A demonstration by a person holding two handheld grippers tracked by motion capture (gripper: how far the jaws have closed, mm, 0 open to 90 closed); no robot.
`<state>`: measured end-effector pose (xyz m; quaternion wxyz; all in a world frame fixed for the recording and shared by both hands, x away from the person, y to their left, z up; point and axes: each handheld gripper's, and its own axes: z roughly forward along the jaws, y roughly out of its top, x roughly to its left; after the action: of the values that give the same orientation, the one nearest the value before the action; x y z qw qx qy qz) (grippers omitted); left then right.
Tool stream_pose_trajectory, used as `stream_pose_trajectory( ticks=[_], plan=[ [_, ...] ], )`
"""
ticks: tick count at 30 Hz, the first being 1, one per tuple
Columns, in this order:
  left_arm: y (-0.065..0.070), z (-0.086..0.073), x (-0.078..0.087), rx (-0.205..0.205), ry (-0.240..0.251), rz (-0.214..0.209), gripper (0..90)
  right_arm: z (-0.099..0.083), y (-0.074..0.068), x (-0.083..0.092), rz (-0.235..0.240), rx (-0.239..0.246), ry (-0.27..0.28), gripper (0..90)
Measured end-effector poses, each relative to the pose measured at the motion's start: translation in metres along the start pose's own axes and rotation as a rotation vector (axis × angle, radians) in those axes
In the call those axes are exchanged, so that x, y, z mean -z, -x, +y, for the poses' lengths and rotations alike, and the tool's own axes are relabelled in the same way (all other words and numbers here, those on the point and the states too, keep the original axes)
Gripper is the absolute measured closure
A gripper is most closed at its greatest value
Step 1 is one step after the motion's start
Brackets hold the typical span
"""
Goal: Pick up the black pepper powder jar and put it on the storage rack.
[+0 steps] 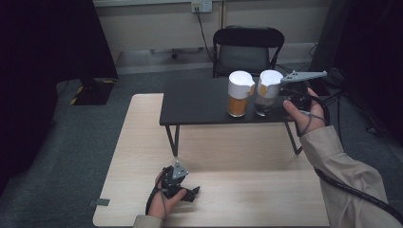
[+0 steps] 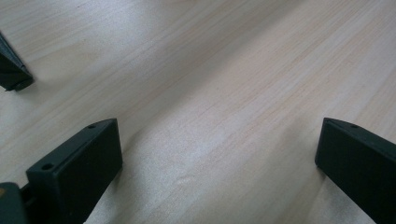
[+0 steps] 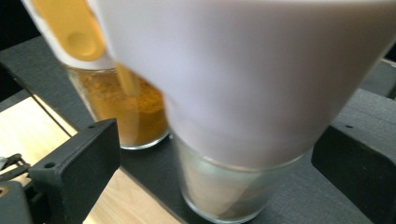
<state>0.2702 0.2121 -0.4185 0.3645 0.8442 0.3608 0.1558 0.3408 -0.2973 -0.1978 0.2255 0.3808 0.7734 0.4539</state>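
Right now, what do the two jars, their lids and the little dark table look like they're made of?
Left jar: clear glass by the look, since orange powder shows through its wall. Right jar: also clear and glossy, probably glass, with pale contents. Lids: matte white, likely plastic, each with an orange tab. Dark table: matte black top with faint grain, perhaps painted wood, on thin legs that look like metal.

Surface (image 1: pixel 142 142): pale wood-grain top, rectangular. Standing on its far half, a low black riser shelf (image 1: pixel 199 102) on thin dark legs. On the shelf's right part, two glass jars with white tops, just beside each other: one (image 1: pixel 239 95) with orange powder, the other (image 1: pixel 267 95) holding greyish contents. The left claw (image 1: pixel 190 194) rests on the surface near its front edge, beside a small grey tab (image 1: pixel 100 203) at the front-left corner.
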Motion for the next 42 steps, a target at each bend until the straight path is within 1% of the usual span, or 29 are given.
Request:
stream_pose_trajectory(
  ticks=[1,6,9,14,17,19,21,27,30,35,38,42],
  plan=[
    [0.000,0.000,0.000,0.000,0.000,0.000,0.0,-0.001,0.000,0.001,0.002,-0.008,0.003,0.4],
    [0.000,0.000,0.000,0.000,0.000,0.000,0.0,-0.003,-0.001,0.003,-0.006,-0.008,0.005,0.5],
    [0.000,0.000,0.000,0.000,0.000,0.000,0.0,-0.006,0.001,0.005,0.000,-0.032,0.005,0.5],
    [0.000,0.000,0.000,0.000,0.000,0.000,0.0,-0.011,0.001,0.007,-0.002,-0.036,0.009,0.5],
    [0.000,0.000,0.000,0.000,0.001,0.000,0.0,-0.012,0.000,0.009,-0.013,-0.024,0.006,0.4],
    [0.000,0.000,0.000,0.000,0.001,0.000,0.0,-0.013,0.000,0.009,-0.013,-0.025,0.006,0.5],
    [0.000,0.000,0.000,0.000,0.000,0.000,0.0,-0.016,0.002,0.010,-0.010,-0.032,0.013,0.4],
    [0.000,0.000,0.000,0.000,0.000,0.000,0.0,-0.022,0.002,0.012,0.002,-0.041,0.009,0.5],
    [0.000,0.000,0.000,0.000,0.000,0.000,0.0,-0.024,0.001,0.013,0.002,-0.037,0.010,0.5],
    [0.000,0.000,0.000,0.000,0.000,0.000,0.0,-0.028,-0.003,0.013,0.000,-0.012,0.000,0.5],
    [0.000,0.000,0.000,0.000,0.000,0.000,0.0,-0.032,-0.003,0.013,0.008,-0.014,-0.001,0.5],
    [0.000,0.000,0.000,0.000,0.000,0.000,0.0,-0.034,-0.006,0.014,0.009,-0.004,-0.003,0.5]
  ],
)
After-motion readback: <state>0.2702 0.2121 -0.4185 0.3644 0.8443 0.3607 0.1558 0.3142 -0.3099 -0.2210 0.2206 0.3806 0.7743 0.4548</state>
